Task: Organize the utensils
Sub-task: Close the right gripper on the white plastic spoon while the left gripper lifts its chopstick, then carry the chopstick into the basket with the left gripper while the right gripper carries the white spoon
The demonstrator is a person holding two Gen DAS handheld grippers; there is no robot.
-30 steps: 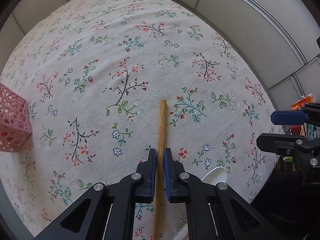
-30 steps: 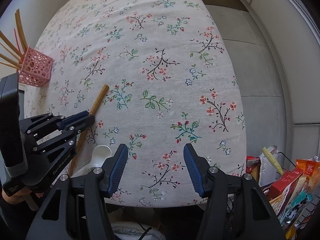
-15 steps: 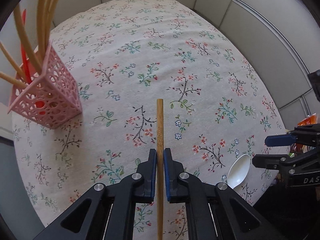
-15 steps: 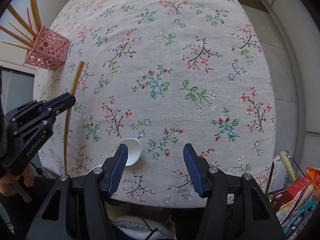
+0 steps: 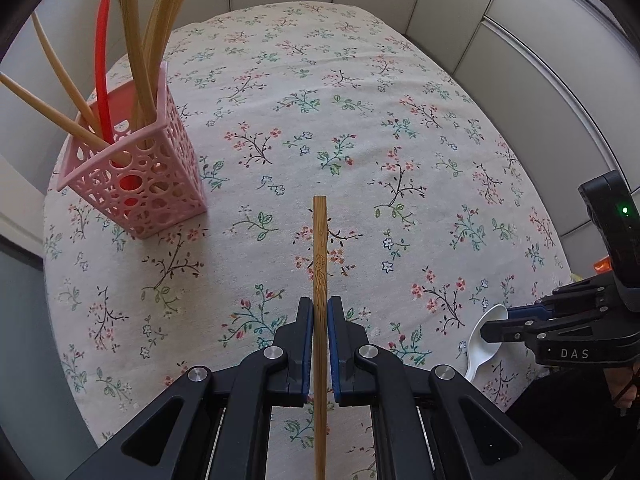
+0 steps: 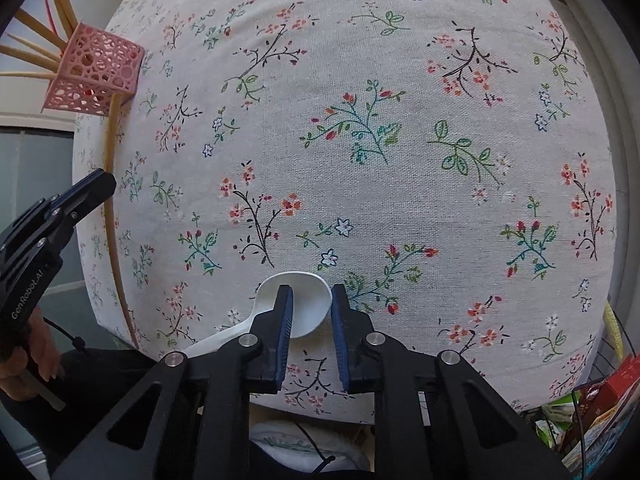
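While left jaws clamp chopstick [image 5: 319,256], right jaws close around spoon [image 6: 308,308].

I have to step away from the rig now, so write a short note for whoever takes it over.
Left gripper: shut on a bamboo chopstick, held above the floral tablecloth, short of the pink holder.
Right gripper: its fingers have just been closing around the bowl of the white spoon, which lies near the table's front edge. Firm grip not confirmed.
Done: several chopsticks and a red utensil already stand in the holder.
Left: drop the held chopstick into the holder, then lift the spoon and put it in too.
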